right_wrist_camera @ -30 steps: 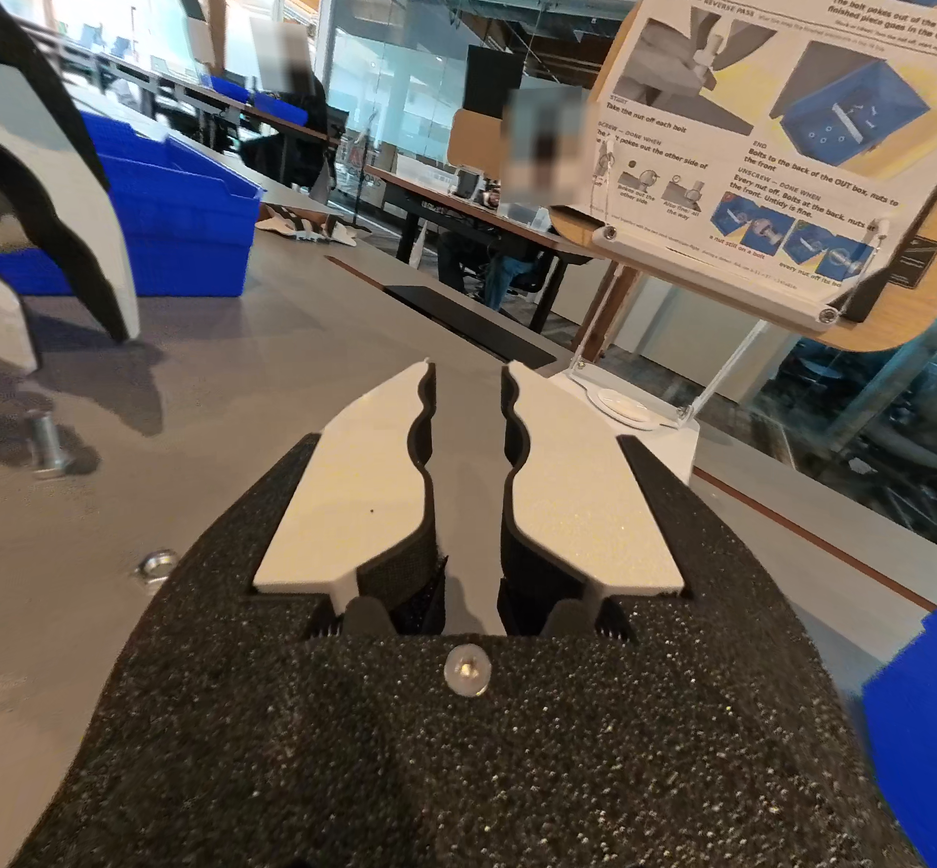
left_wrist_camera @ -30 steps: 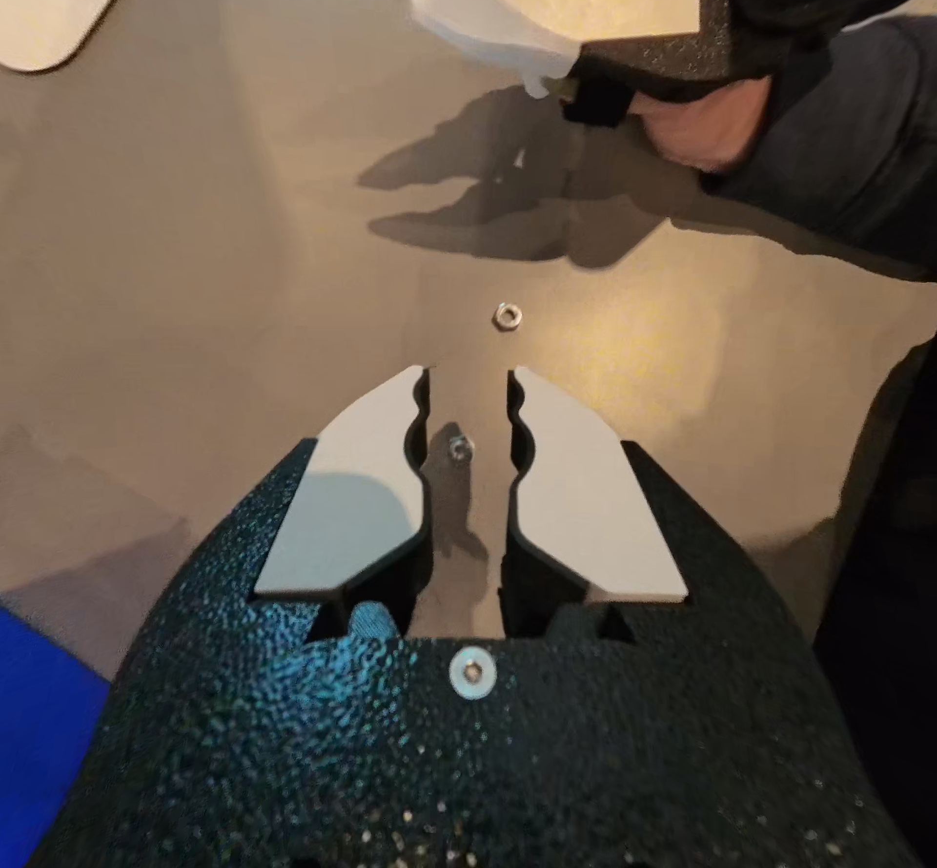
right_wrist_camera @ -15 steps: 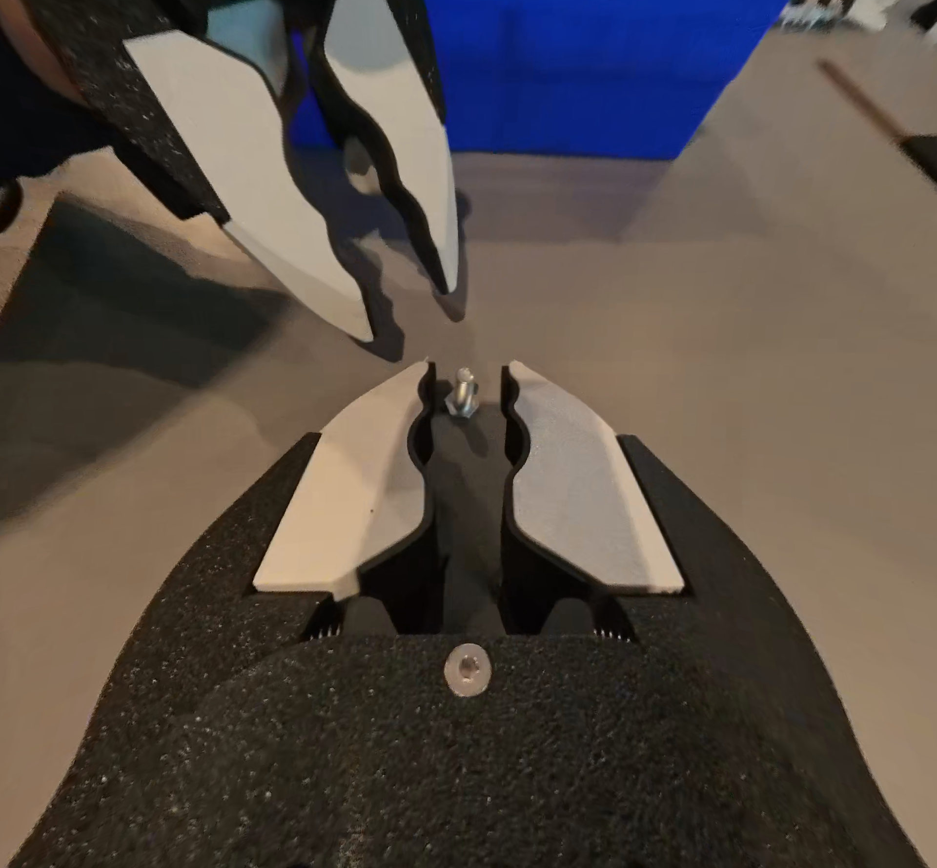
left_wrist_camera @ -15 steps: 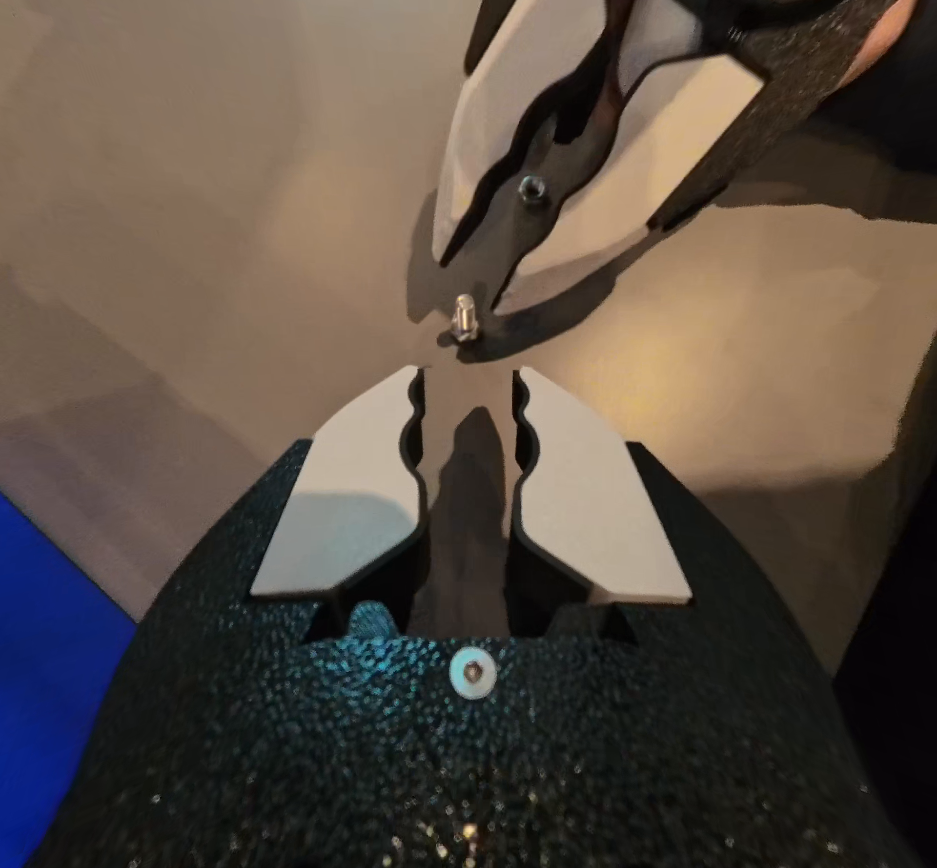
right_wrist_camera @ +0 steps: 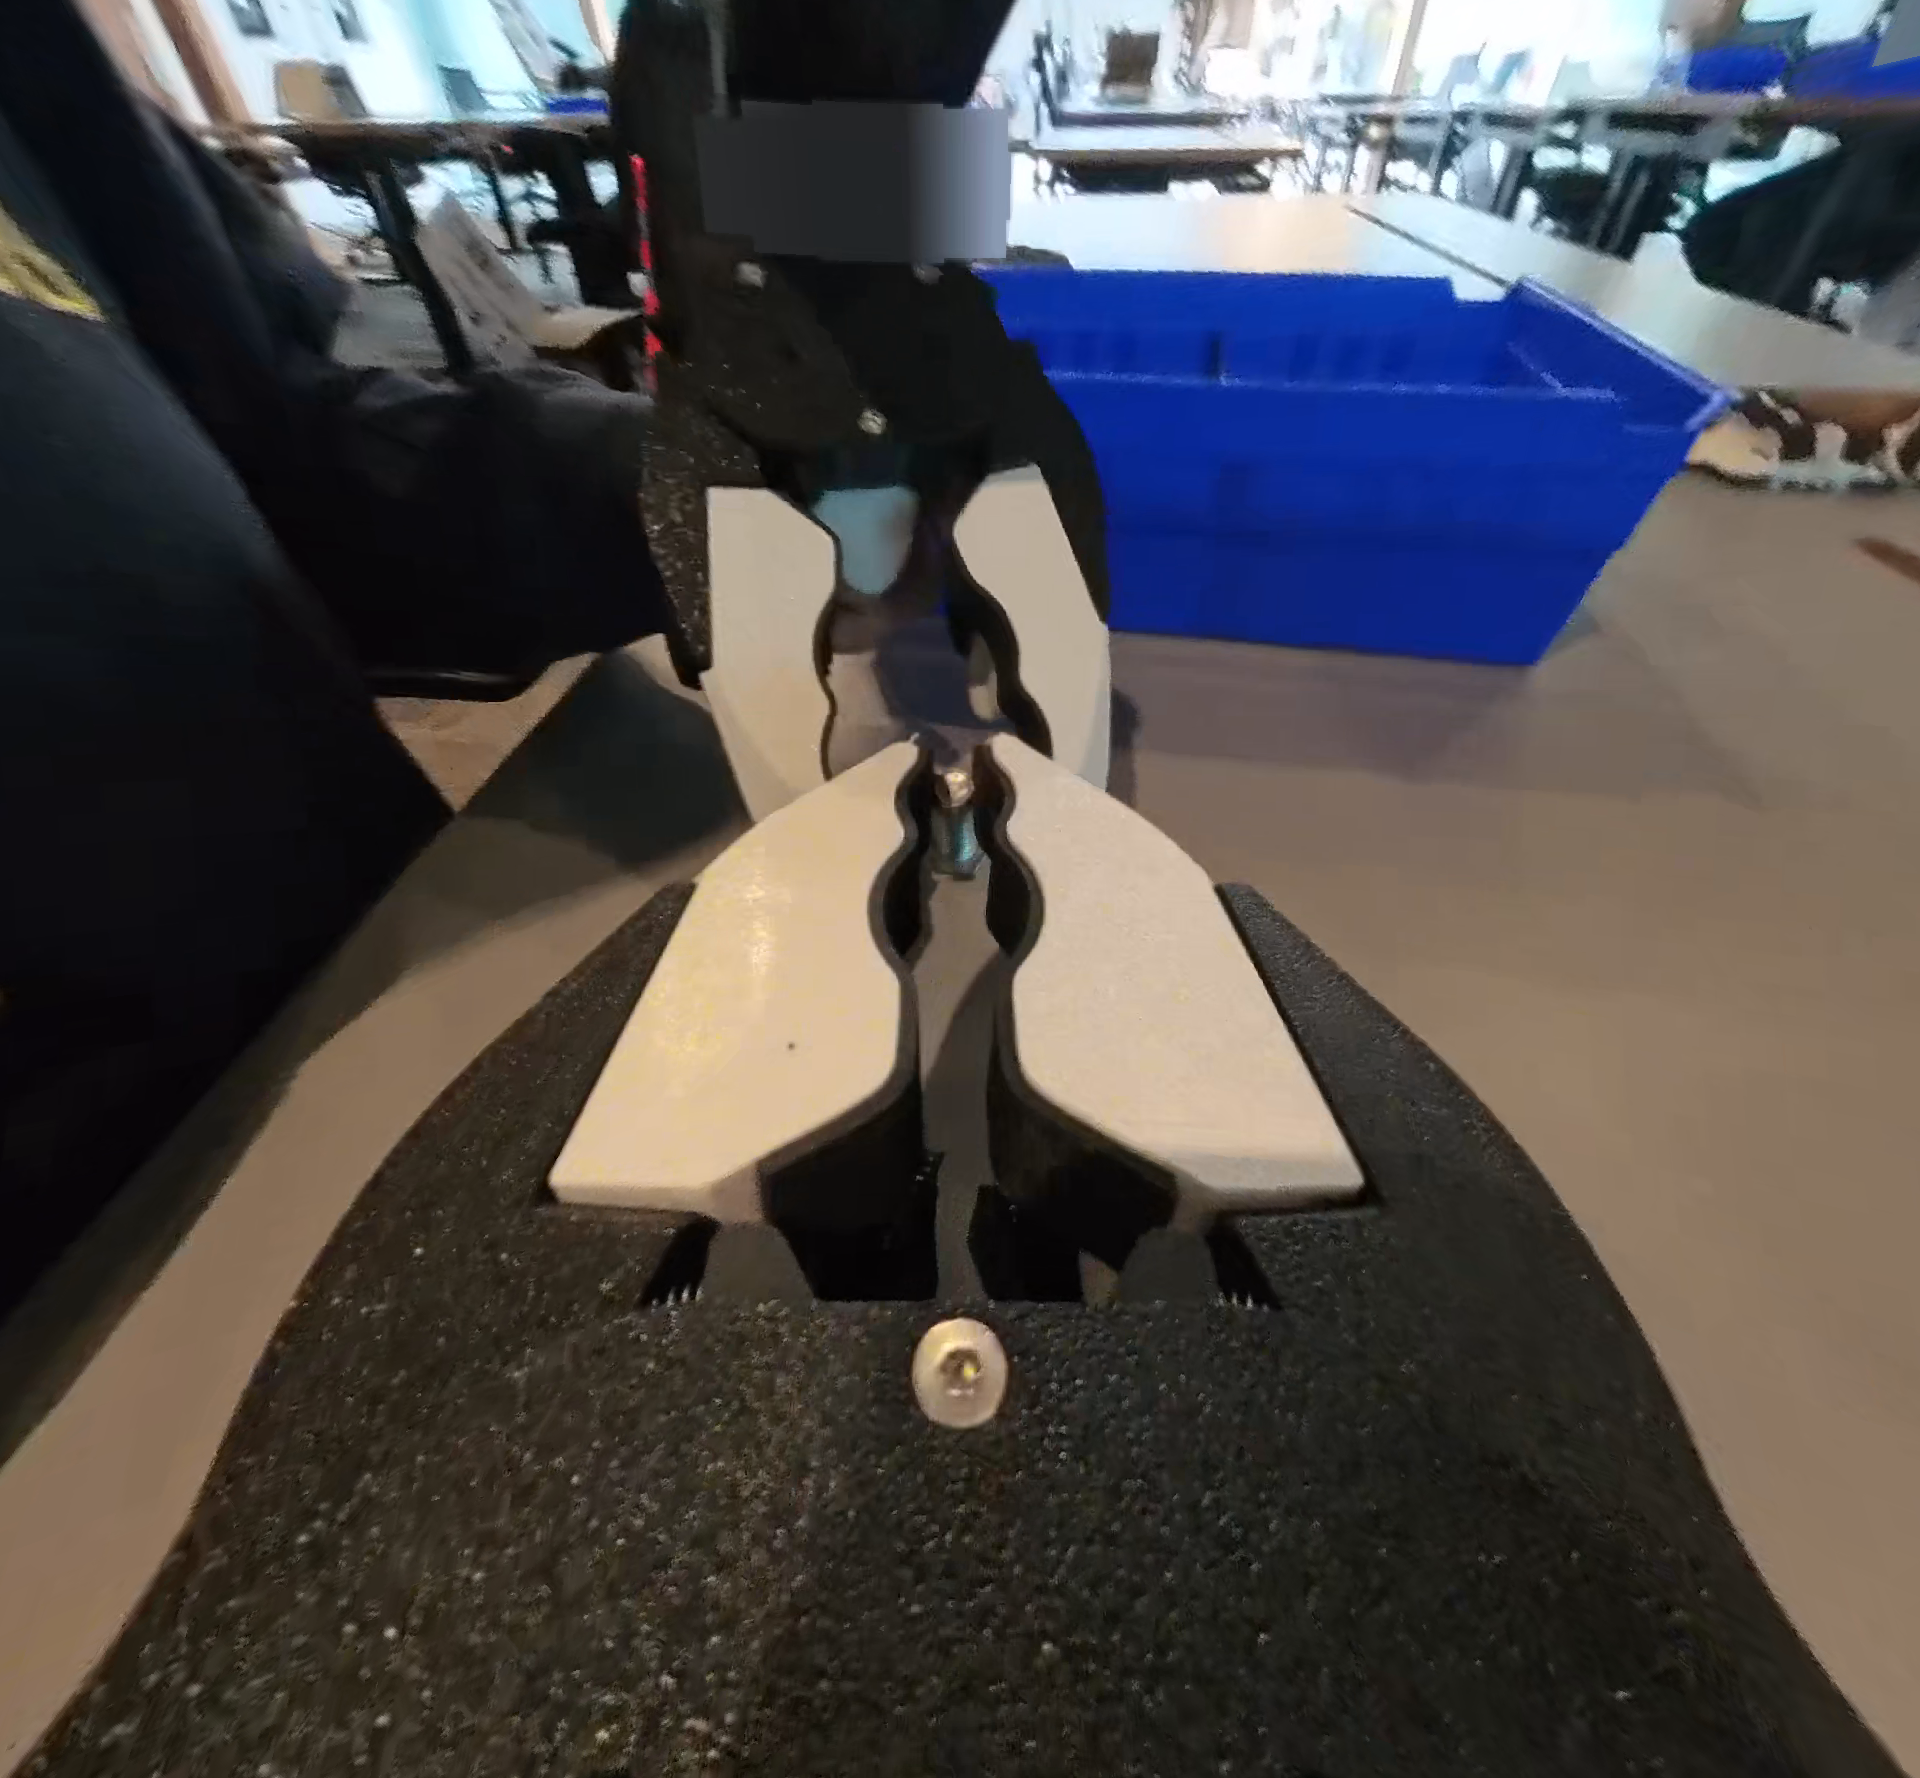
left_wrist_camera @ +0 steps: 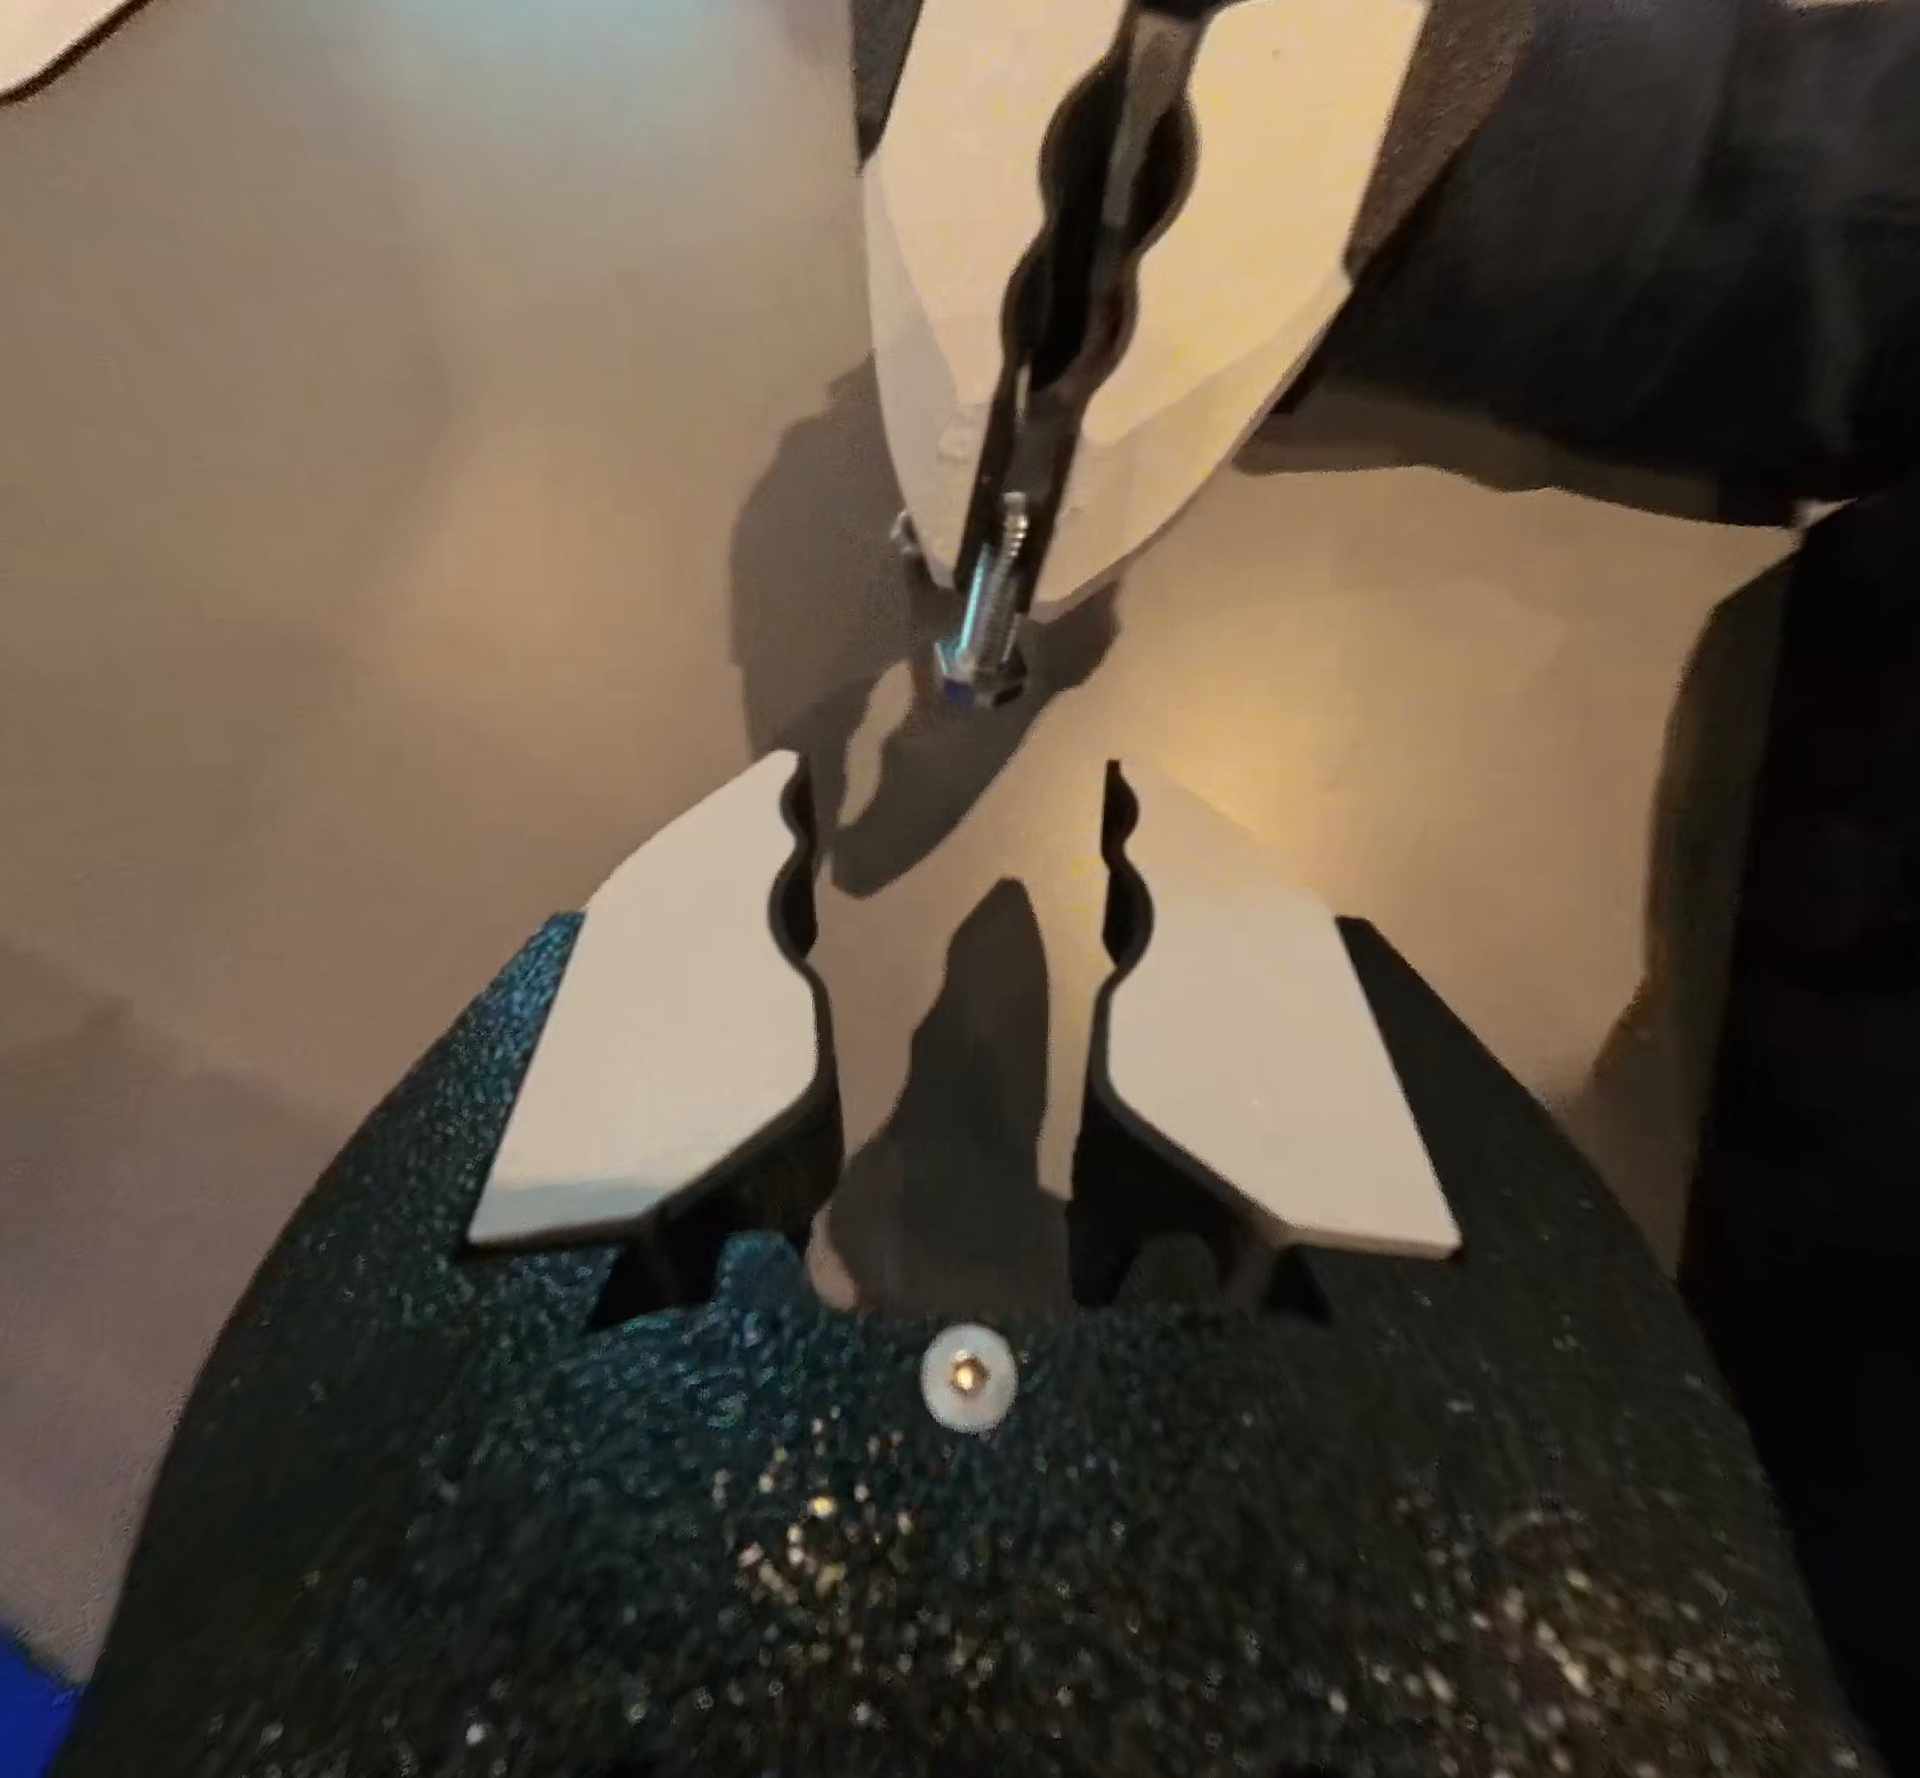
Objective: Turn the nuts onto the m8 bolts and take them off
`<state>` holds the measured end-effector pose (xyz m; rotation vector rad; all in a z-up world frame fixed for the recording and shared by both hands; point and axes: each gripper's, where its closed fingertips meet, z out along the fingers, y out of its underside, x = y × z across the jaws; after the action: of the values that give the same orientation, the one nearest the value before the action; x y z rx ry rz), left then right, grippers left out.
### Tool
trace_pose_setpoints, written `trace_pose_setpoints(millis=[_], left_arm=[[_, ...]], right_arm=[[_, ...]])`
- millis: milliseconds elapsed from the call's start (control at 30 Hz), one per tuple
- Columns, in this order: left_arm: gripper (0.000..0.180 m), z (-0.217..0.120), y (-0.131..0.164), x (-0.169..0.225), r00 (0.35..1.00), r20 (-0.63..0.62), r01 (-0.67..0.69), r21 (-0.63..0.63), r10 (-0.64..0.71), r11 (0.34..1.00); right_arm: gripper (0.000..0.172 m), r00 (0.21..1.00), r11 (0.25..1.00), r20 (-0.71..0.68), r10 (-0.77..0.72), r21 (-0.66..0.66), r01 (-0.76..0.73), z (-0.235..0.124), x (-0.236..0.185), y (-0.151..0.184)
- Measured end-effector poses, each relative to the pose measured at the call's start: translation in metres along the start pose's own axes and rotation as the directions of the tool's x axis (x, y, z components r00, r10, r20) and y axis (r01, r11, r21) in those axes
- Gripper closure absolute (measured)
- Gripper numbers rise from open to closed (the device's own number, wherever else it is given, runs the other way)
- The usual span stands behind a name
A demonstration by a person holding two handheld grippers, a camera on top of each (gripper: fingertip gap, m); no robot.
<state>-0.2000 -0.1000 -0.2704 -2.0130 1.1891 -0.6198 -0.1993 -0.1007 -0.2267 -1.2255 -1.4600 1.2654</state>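
**A:** Where's your bolt (left_wrist_camera: 987, 601) and which way does it run?

**B:** It's pinched in your right gripper (left_wrist_camera: 1003, 575), near the fingertips. In the left wrist view its long axis slants down and a little to the left: the threaded end sits up between the pads, and the hex head hangs clear below the tips, toward your left gripper (left_wrist_camera: 956, 793). The head is just over the table (left_wrist_camera: 416, 481), in its own shadow; whether it touches the top, I cannot tell.

**A:** And from the right wrist view?

**B:** There the bolt (right_wrist_camera: 951, 829) runs along the slot between your fingers, away from the camera. Both pads press on the shank, so the jaws stand only a sliver apart.

**A:** What about my left gripper?

**B:** Its jaws are spread wide with nothing between them but table and shadow. Its tips sit just short of the bolt head, apart from it. A small silvery piece (left_wrist_camera: 902, 531) peeks out beside your right fingertip; too blurred to name.

**A:** How are my hands set?

**B:** The grippers face each other, nose to nose. Your right one reaches in from the far side, tilted steeply down, your dark sleeve (left_wrist_camera: 1662, 253) behind it. From the right wrist view your left gripper (right_wrist_camera: 935, 741) stands upright and tall, tips down just past the bolt, with a blue bin (right_wrist_camera: 1351, 440) behind it.
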Motion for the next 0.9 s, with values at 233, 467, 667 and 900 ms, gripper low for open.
trace_pose_setpoints(millis=[233, 467, 667, 900], left_arm=[[0.142, 0.001, -0.023, 0.021, 0.993, -0.093, -0.062, 0.101, 0.071, 0.993], [0.158, -0.002, -0.028, 0.02, 0.99, -0.025, -0.139, 0.112, 0.142, 0.984], [0.165, -0.001, -0.03, 0.017, 0.984, 0.023, -0.18, 0.113, 0.179, 0.977], [0.165, -0.001, -0.033, 0.009, 0.968, 0.116, -0.237, 0.107, 0.224, 0.966]], right_arm=[[0.165, 0.996, 0.998, 0.084, -0.011, 0.068, 0.005, -0.006, -0.014, -0.01], [0.165, 0.998, 0.997, 0.054, -0.022, 0.078, 0.018, -0.005, -0.011, -0.012], [0.165, 0.998, 0.996, 0.058, -0.033, 0.08, 0.028, -0.006, -0.012, -0.013], [0.165, 0.999, 0.995, 0.019, -0.029, 0.095, 0.027, -0.007, -0.006, -0.015]])
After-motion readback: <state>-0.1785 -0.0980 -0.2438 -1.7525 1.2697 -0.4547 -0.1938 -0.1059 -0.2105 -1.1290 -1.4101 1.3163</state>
